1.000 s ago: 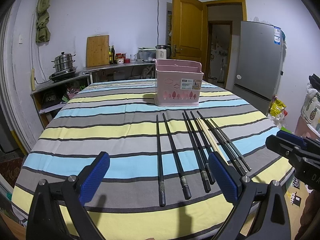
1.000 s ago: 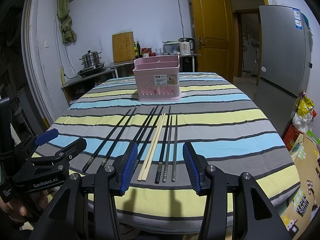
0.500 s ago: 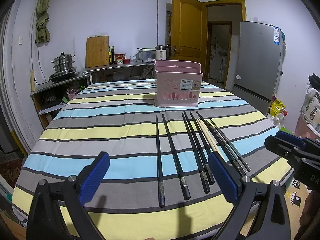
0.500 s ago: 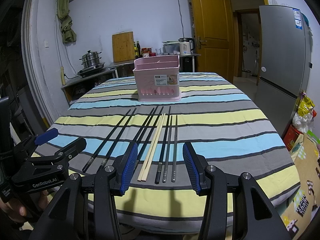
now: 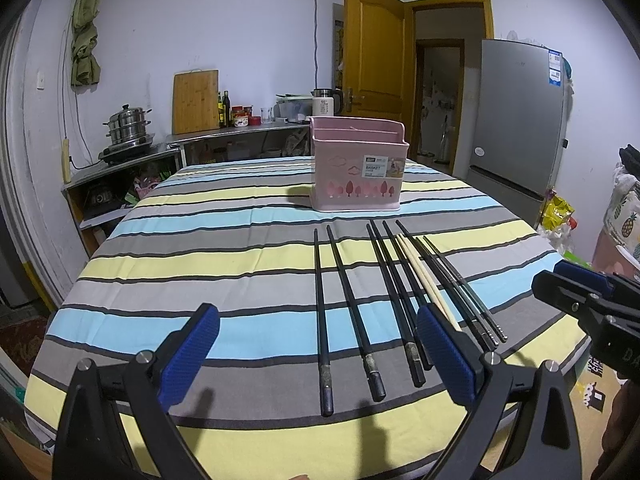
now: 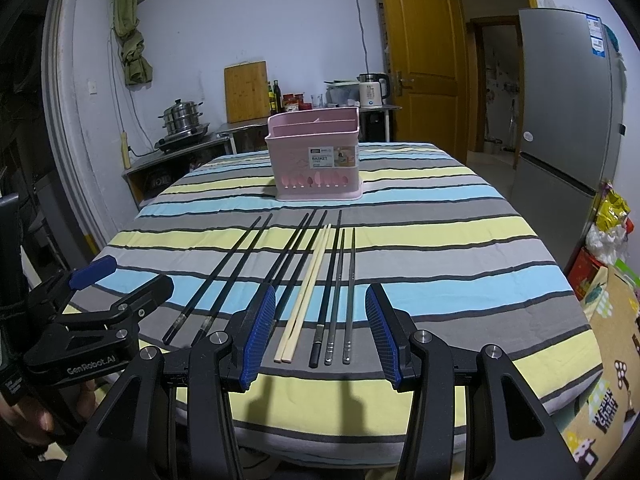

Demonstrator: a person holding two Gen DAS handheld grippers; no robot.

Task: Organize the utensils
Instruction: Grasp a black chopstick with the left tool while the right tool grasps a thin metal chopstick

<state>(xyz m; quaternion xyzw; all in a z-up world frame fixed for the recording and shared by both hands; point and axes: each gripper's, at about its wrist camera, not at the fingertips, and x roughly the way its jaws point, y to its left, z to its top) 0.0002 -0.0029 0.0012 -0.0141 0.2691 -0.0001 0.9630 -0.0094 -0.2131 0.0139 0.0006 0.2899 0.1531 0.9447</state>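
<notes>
Pink plastic utensil basket point(image 5: 357, 168) is standing mid-table point(image 5: 200, 248), behind a row of dark chopsticks point(image 6: 224, 276) and one pale wooden pair point(image 6: 308, 288). Both hand-held grippers, left point(image 5: 316, 356) and right point(image 6: 320, 332), are hovering open, holding nothing.

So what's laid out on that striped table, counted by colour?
Black chopsticks: 5
Pale wooden chopsticks: 2
Grey metal chopsticks: 2
Pink basket: 1
Total: 10

"BASKET" on pink caddy point(image 6: 314, 160) label; "GenRobot.AI" on left gripper point(image 6: 120, 280) body
</notes>
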